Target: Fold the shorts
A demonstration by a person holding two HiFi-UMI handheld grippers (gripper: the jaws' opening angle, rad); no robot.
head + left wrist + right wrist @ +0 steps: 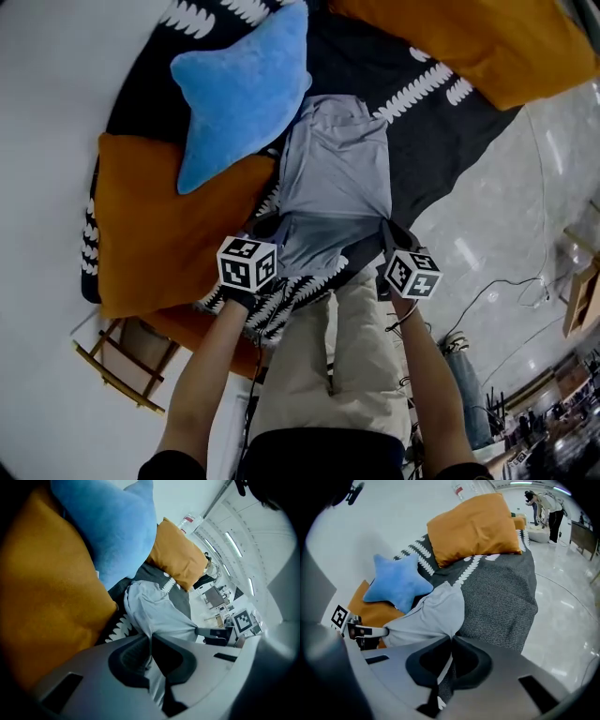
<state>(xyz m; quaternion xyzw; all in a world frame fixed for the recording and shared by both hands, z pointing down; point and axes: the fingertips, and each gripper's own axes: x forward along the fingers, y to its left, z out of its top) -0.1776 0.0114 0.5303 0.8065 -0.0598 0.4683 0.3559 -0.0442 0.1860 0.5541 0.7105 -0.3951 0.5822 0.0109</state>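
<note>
Where the far left begins, a big orange pillow [159,234] lies on a dark blanket [441,141] with white leaf shapes. A blue star pillow [239,89] rests partly on top of it, a bit further back.

Just below the star are the left tongs [266,225]. Their two jaws are pressed together and pinch the near left corner of the grey shorts [337,173]. The shorts lie in the middle of the blanket, just beside the star. Their far end lies on the blanket. Their near edge is pulled tight between both tongs and hangs a little off the blanket. Under that edge you can see the person's tan trousers [328,375].

The right tongs [384,227] are next. Their jaws are also squeezed shut, and they pinch the near right corner of the shorts.

Further right and far back, a second orange pillow [469,37] sits on the blanket. Past the blanket's edge is a shiny pale floor [525,187] with thin cables [497,286] on it.
</note>
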